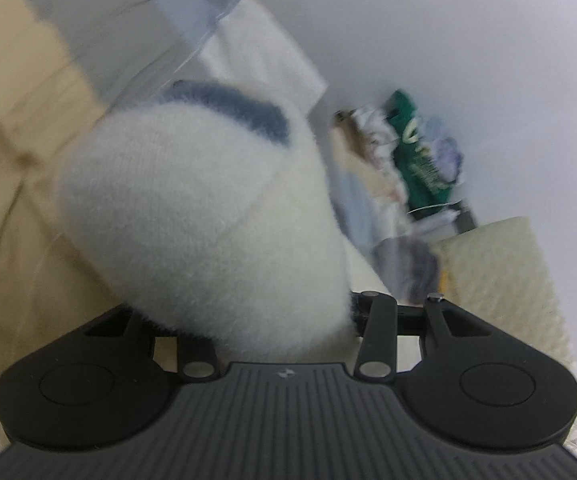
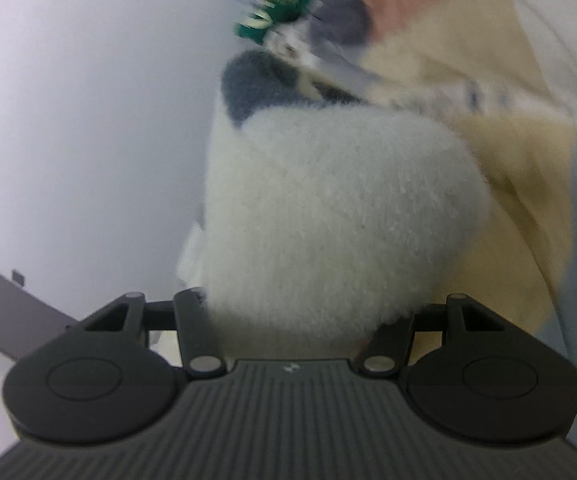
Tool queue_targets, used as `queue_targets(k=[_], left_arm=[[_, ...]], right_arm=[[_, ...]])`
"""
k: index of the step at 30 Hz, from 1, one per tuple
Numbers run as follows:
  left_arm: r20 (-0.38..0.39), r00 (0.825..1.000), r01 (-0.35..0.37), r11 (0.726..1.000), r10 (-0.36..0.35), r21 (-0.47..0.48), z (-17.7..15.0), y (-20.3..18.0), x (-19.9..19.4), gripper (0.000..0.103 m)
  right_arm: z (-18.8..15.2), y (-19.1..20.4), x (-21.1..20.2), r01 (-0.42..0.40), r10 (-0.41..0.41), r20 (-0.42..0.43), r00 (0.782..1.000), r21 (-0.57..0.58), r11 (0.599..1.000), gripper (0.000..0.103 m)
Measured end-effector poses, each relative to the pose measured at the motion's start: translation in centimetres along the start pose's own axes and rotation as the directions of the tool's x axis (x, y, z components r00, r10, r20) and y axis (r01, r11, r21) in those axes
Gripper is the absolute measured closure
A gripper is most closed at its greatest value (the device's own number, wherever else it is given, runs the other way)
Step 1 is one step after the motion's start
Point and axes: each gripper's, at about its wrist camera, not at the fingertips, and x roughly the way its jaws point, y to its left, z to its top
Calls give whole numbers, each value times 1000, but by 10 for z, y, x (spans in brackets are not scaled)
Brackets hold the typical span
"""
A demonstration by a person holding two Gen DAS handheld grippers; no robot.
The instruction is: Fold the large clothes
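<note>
A fluffy white garment (image 1: 192, 216) with a grey-blue band (image 1: 232, 110) fills the middle of the left wrist view. It bulges over the left gripper (image 1: 280, 320) and hides both fingertips; the gripper looks shut on it. The same white garment (image 2: 328, 208) with its grey patch (image 2: 252, 80) fills the right wrist view. It covers the right gripper (image 2: 288, 320), which looks shut on it. Both views are motion-blurred.
A cream sheet (image 1: 12, 128) lies at left. A pile of clothes with a green printed garment (image 1: 416, 152) sits by the white wall (image 1: 468, 32). A cream knitted cloth (image 1: 500, 280) lies at right. The pile (image 2: 288, 4) and yellow cloth (image 2: 508, 140) show in the right view.
</note>
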Motion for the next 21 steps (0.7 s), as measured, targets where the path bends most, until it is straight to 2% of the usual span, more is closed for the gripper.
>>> queue_targets(k=[2,5,8,14,17,21], left_arm=[[-6,1000,16,1000,-17,-17,-7,18,2,53],[1,999,40,999,-40,-6,-14,28,4,50],[13,998,61,998,-61,-25,-15,38,13,46],[2,997,77,995,-77,-57,-21,48,14,39],[-21,997,74,995,-75,-64,-22,46,15,26],[-40,996,77,995,-80,-67,-24,47,8,21]], right_arm=[[-9,-17,6,7,-7,-9,1000,38,999,41],[-17,-35,7,-56,55,18,998,60,997,39],[-21,-42,9,-82,80,39,996,49,995,38],[-22,-36,11,-64,62,45,997,30,998,37],[-23,-34,9,-56,54,49,997,38,998,37],[-26,-36,3,-38,34,49,998,82,996,37]])
